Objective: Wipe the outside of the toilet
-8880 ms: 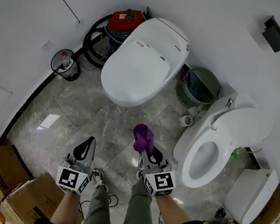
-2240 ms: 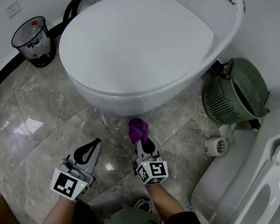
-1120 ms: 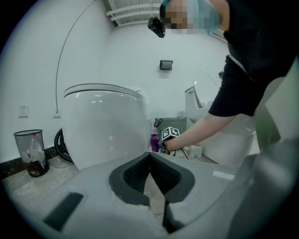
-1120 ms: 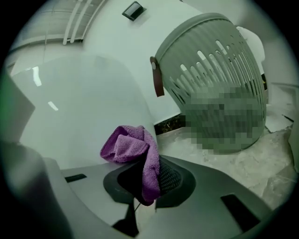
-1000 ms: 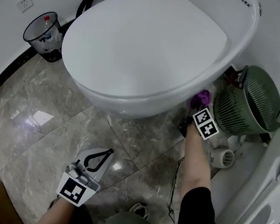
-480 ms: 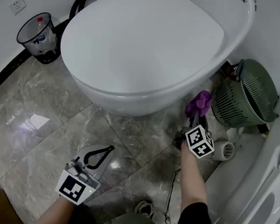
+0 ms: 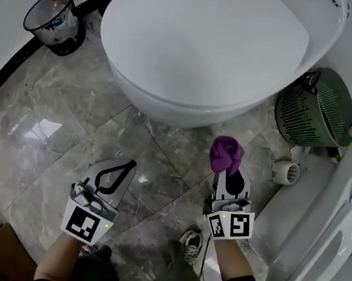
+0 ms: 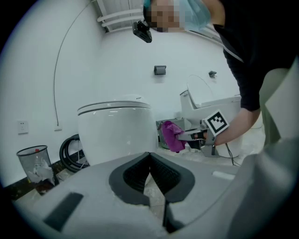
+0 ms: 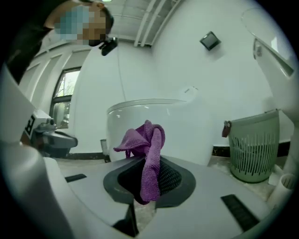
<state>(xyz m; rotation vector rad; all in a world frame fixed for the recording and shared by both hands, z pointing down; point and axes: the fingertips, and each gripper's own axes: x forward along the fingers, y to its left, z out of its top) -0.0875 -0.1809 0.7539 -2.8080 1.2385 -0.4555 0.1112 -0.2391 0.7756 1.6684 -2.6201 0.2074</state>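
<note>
Forearms reached forward side by side, both stopping short of the toilet's (image 7: 206, 35) front. The right gripper (image 7: 226, 172) was clamped on a bunched purple cloth (image 7: 226, 154), held near the bowl's base. The left gripper (image 7: 128, 165), also before the bowl, had its jaws pressed together on nothing. The right gripper view alone showed the cloth's tail hanging down between the jaws.

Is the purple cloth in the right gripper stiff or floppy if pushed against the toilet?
Probably floppy: the purple cloth droops in folds above the right gripper, whose jaws pinch it. It looks light. Its woven texture likely drags rather than slips.
</note>
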